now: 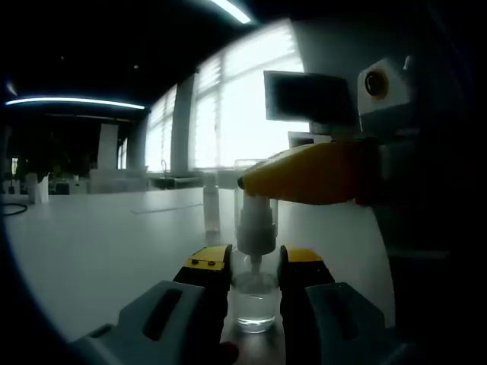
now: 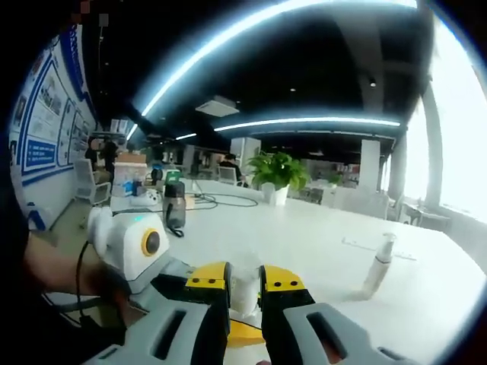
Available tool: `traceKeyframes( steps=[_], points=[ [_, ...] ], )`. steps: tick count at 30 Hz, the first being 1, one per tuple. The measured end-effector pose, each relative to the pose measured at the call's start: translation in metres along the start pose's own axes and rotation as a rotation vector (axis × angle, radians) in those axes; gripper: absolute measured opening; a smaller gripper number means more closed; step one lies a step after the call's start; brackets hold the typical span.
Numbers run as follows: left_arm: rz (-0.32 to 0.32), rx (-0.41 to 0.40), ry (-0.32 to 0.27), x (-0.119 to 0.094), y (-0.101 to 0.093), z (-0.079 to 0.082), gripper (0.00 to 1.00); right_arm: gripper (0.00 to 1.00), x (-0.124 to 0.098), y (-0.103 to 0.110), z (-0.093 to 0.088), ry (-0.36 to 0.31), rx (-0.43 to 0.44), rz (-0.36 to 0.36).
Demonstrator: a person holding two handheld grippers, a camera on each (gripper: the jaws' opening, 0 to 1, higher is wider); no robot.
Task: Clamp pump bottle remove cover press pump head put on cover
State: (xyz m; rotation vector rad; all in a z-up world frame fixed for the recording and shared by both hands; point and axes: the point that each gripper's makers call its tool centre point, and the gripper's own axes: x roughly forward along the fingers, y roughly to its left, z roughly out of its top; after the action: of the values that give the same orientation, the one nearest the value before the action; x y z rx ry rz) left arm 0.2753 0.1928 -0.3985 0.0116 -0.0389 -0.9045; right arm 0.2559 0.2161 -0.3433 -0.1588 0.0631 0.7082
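Two hand-held grippers working: left hand-held gripper (image 1: 255,275) clamping clear plastic pump bottle (image 1: 254,300) upright on white desk (image 1: 99,251); right hand-held gripper (image 2: 243,283) closing around white pump head (image 1: 256,224) from the right. Clamping done; cover seemingly off; pressing, re-covering remaining.

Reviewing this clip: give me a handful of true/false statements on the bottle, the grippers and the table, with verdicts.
1. The left gripper clamps the clear pump bottle between its jaws. True.
2. The bottle lies on its side. False: it stands upright on the white table.
3. The right gripper reaches over the pump head. True.
4. A second slim bottle stands farther off on the table. True.
5. The table is black. False: white.
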Motion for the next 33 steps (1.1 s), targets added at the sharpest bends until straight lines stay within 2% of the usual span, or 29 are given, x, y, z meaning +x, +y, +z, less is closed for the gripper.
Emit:
traceKeyframes(
  steps=[19,24,26,28,33],
  points=[
    [0.001,0.0,0.001,0.0,0.0,0.0,0.16,0.11,0.0,-0.001,-0.002,-0.025,0.012,0.005],
    [0.001,0.001,0.001,0.0,0.0,0.0,0.16,0.11,0.0,0.0,-0.008,-0.004,-0.005,0.014],
    [0.001,0.0,0.001,0.0,0.0,-0.001,0.16,0.13,0.0,0.001,-0.01,0.001,-0.014,0.023],
    [0.001,0.0,0.001,0.0,0.0,0.0,0.16,0.18,0.0,0.004,-0.01,-0.011,0.019,0.041],
    [0.002,0.0,0.001,0.0,0.0,0.0,0.16,0.21,0.0,0.003,-0.006,-0.03,0.003,0.022]
  ],
)
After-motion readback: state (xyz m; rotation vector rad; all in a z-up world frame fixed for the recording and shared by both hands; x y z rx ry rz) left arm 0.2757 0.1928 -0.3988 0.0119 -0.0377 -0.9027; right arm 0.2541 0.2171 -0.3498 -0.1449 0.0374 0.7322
